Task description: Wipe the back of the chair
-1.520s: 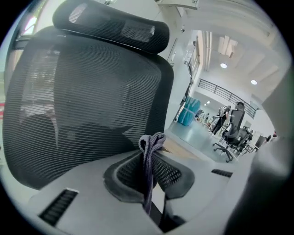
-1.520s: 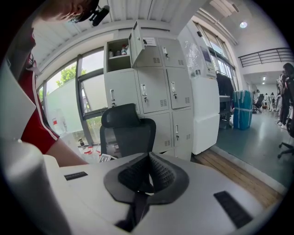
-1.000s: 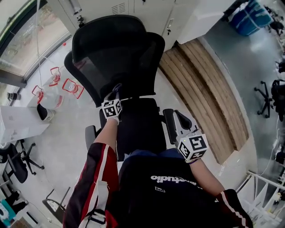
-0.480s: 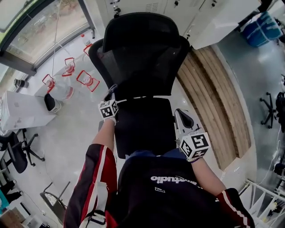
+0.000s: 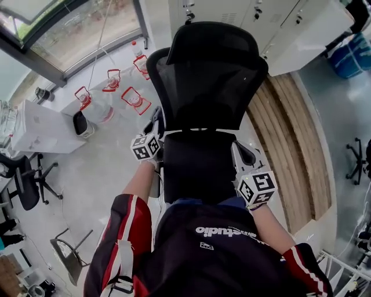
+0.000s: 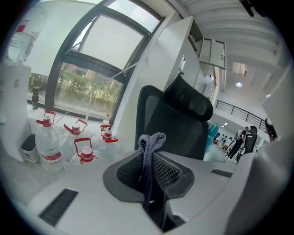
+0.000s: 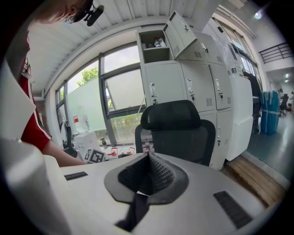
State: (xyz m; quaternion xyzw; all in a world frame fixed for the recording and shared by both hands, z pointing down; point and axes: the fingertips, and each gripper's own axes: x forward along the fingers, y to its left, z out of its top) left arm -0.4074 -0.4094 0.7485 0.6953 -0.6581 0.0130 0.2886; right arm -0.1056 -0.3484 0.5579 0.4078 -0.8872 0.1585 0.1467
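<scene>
One cloth (image 6: 152, 139) pinched between left gripper (image 6: 149, 156) fingers (image 6: 173, 172).

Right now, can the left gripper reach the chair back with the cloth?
Probably yes. The left gripper, shut on the cloth, sits by the left edge of the chair back, and nothing stands between them.

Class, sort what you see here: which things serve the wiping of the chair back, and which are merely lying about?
For the job:
- chair
- cloth
- left gripper, shut on the cloth
- right gripper, shut, empty

Lying about:
- water jugs
- lockers
- wooden platform
</scene>
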